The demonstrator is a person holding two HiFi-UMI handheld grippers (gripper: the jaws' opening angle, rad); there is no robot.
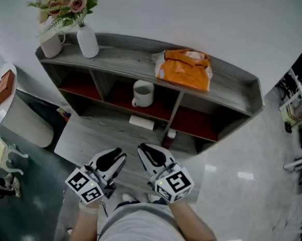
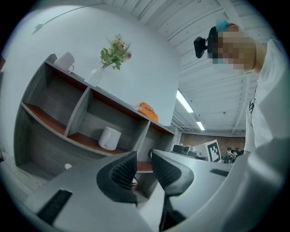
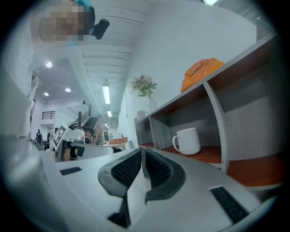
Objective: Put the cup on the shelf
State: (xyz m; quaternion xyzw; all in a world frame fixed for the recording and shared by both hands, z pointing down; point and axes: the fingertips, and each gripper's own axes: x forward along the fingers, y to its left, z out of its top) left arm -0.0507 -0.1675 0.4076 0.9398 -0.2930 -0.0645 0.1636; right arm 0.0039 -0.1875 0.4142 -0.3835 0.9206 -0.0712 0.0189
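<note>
Two grippers sit at the lower centre of the head view, both empty: the left gripper (image 1: 117, 157) has its jaws slightly apart, the right gripper (image 1: 145, 151) has its jaws pressed together. One white cup (image 1: 143, 93) stands upright in the shelf's (image 1: 130, 51) middle compartment, near the frame's centre, well apart from both.

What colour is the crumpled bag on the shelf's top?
The bag is orange; head view.
</note>
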